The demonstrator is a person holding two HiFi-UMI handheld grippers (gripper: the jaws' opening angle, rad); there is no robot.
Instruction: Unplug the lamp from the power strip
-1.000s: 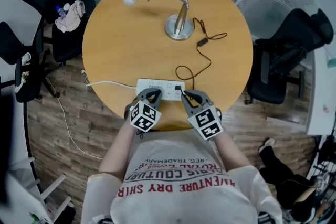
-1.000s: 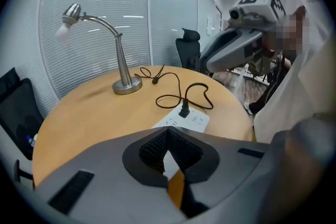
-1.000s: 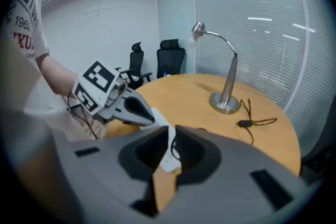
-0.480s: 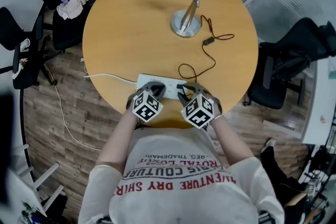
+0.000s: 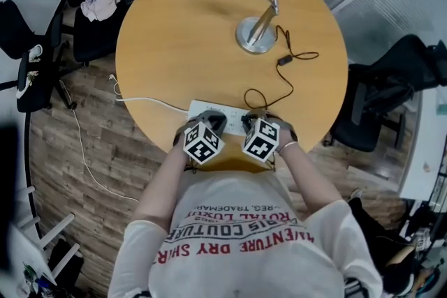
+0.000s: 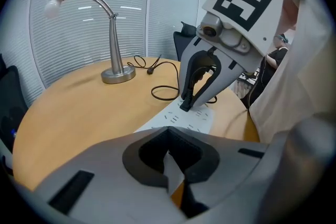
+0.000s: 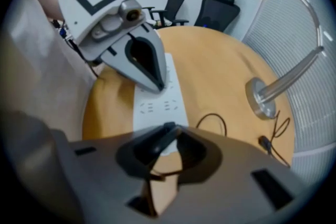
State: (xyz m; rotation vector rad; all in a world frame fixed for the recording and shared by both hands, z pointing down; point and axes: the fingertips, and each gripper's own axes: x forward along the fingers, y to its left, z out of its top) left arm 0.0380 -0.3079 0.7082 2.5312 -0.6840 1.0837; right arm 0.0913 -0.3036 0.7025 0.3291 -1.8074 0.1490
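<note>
right gripper (image 5: 255,118), in the head view, has dropped onto the right end of the power strip (image 5: 225,109) at the table's (image 5: 181,45) near edge, tipped steeper than a second ago. left gripper (image 5: 211,119) sits just beside it on the strip, and the lamp (image 5: 255,34) stands well apart across the table.

in the left gripper view its own jaws are together, tips down on the strip. the right jaws, just closing, pinch the black plug (image 6: 186,105), which is seated in its socket.

in the right gripper view the plug shows dark between the tips. the grasp looks made; the pull is not yet done.
</note>
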